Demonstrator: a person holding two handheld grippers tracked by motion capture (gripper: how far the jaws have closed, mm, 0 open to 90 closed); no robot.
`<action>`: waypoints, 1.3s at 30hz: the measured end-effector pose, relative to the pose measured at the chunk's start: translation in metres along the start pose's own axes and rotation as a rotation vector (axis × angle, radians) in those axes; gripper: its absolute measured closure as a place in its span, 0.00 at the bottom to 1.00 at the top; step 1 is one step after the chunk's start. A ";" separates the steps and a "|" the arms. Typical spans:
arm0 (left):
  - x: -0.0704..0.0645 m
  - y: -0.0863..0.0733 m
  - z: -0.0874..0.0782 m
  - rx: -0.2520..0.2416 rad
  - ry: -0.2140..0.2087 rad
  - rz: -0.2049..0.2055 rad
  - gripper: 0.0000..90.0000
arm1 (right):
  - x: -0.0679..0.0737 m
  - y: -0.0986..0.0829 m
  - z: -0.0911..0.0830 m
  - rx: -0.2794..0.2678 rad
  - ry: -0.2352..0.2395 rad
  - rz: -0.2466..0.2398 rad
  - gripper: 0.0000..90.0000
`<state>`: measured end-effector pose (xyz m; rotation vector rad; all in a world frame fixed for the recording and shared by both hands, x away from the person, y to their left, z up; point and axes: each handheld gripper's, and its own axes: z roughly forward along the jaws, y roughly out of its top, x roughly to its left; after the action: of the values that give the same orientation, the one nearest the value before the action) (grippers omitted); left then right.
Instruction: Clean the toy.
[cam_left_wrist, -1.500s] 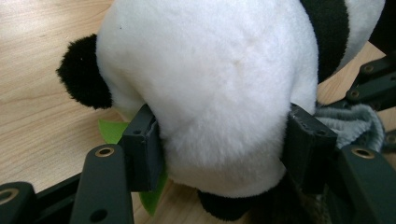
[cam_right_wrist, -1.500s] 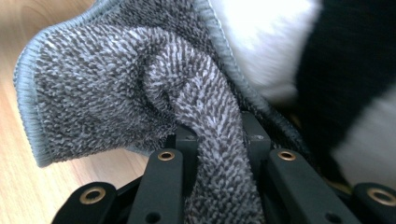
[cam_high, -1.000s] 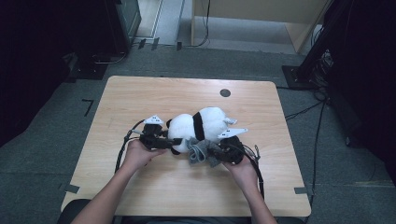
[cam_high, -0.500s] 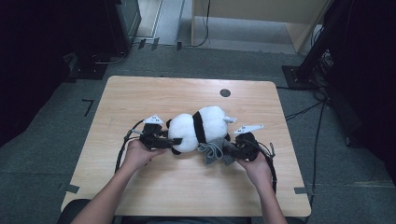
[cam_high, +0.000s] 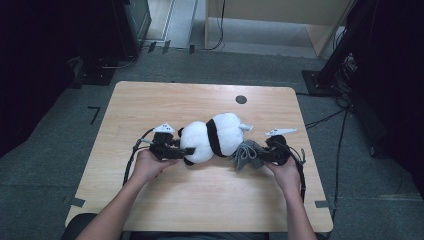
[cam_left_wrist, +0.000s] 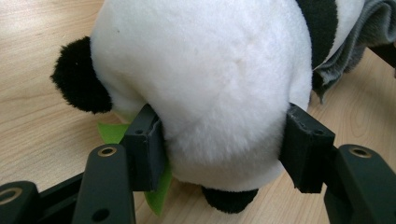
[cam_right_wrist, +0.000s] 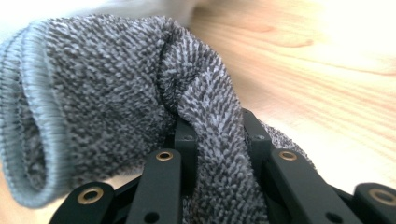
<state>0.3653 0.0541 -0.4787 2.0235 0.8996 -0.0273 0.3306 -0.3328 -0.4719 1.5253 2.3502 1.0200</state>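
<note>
One plush panda (cam_high: 212, 137) lies on its side near the middle of the table (cam_high: 150, 105), slightly toward the front edge, with a person's two hands working at either end of it. The left gripper (cam_high: 172, 150) is clamped on the panda's white head end; in the left gripper view the two black jaws press into the fur on both sides of the panda (cam_left_wrist: 205, 84), with a black ear at the left and a slip of green leaf (cam_left_wrist: 156, 193) showing beneath. The right gripper (cam_high: 265, 155) pinches one grey sock (cam_high: 246, 154), which sits just beside the panda's other end, toward the table's right edge; in the right gripper view a fold of the sock (cam_right_wrist: 116, 93) stands squeezed between the jaws, its ribbed cuff open at the left. One dark round hole (cam_high: 241, 99) marks the table near its far edge. A cable trails from each gripper across the wood
</note>
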 end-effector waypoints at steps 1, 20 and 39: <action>0.000 0.000 0.000 0.000 0.001 0.000 0.44 | -0.002 0.001 0.001 0.000 -0.001 0.009 0.83; 0.001 -0.001 0.000 -0.017 -0.003 0.006 0.44 | -0.063 0.000 -0.015 -0.132 -0.087 0.144 0.83; 0.002 -0.002 0.001 -0.035 -0.008 0.000 0.42 | -0.093 -0.019 -0.004 -0.147 -0.193 0.196 0.74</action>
<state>0.3662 0.0555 -0.4814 1.9898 0.8889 -0.0195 0.3578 -0.4193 -0.5012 1.7369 1.9839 1.0100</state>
